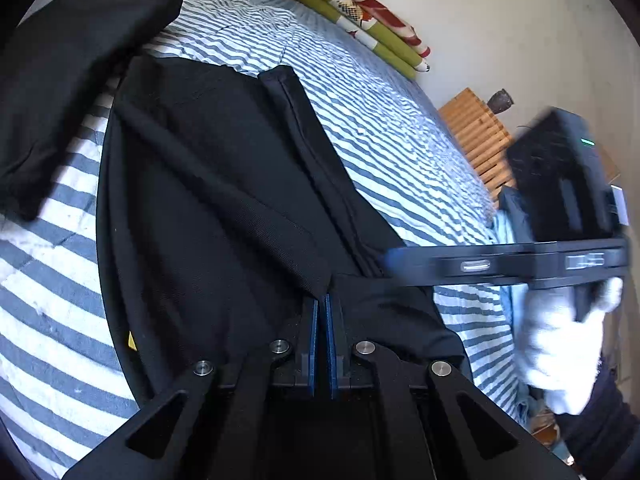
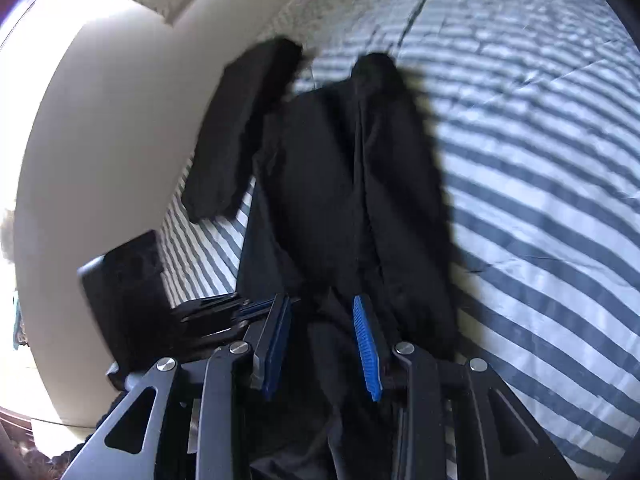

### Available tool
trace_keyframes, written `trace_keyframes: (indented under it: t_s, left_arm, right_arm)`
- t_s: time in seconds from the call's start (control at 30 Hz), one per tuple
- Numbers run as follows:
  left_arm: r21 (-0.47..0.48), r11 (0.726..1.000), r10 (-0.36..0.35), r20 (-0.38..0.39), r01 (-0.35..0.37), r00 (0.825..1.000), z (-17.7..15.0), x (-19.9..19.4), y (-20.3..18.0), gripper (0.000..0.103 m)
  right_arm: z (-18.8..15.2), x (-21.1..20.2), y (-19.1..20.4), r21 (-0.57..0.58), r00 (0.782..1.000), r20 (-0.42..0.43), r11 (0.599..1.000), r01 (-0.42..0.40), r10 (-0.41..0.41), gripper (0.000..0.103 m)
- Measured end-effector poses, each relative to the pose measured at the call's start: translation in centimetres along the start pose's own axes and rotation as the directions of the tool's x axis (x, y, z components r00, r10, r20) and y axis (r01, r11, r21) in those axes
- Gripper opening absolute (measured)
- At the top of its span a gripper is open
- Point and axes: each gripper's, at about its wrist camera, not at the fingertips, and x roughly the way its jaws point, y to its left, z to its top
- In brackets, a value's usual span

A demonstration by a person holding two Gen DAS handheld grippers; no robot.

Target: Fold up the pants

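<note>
Black pants [image 1: 224, 184] lie spread along the striped bed, legs running away from me. My left gripper [image 1: 322, 299] is shut on a bunched fold of the pants at their near end. In the right wrist view the pants [image 2: 340, 168] stretch ahead, and my right gripper [image 2: 321, 299] is open, its blue pads [image 2: 366, 344] standing wide apart over the near end of the cloth. The right gripper's body [image 1: 560, 200] shows blurred at the right, held by a white-gloved hand [image 1: 560, 344]. The left gripper's body [image 2: 128, 300] sits just left of the right one.
A second black folded garment [image 1: 80, 64] [image 2: 240, 132] lies beside the pants. The blue-and-white striped bedcover [image 1: 380, 128] [image 2: 540, 208] extends to the right. Folded green and red blankets [image 1: 360, 20] rest against the wall. A wooden slatted stand [image 1: 476, 140] is beyond the bed edge.
</note>
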Motion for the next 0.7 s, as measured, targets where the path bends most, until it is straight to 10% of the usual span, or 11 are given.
trace_keyframes:
  t_s: [0.17, 0.27, 0.4, 0.43, 0.7]
  left_arm:
    - [0.010, 1.000, -0.027, -0.007, 0.027, 1.000, 0.1, 0.1, -0.4, 0.003]
    - [0.024, 0.999, -0.029, -0.009, 0.030, 1.000, 0.1, 0.3, -0.8, 0.003]
    - [0.028, 0.999, -0.028, 0.003, 0.028, 1.000, 0.2, 0.2, -0.9, 0.003]
    - [0.029, 0.999, -0.026, 0.007, 0.026, 1.000, 0.1, 0.2, -1.0, 0.003]
    - [0.058, 0.998, -0.032, 0.005, 0.032, 0.999, 0.7, 0.5, -1.5, 0.001]
  right_arm:
    - [0.6, 0.0, -1.2, 0.058, 0.942, 0.059, 0.943, 0.327, -0.330, 0.029]
    - [0.3, -0.7, -0.3, 0.019, 0.950, 0.060, 0.952, 0.305, -0.306, 0.029]
    - [0.4, 0.6, 1.9, -0.086, 0.882, 0.047, 0.878, 0.471, -0.469, 0.029]
    - [0.6, 1.2, 1.8, -0.089, 0.860, 0.032, 0.856, 0.510, -0.509, 0.013]
    - [0.8, -2.2, -3.1, 0.037, 0.832, 0.069, 0.835, 0.549, -0.550, 0.001]
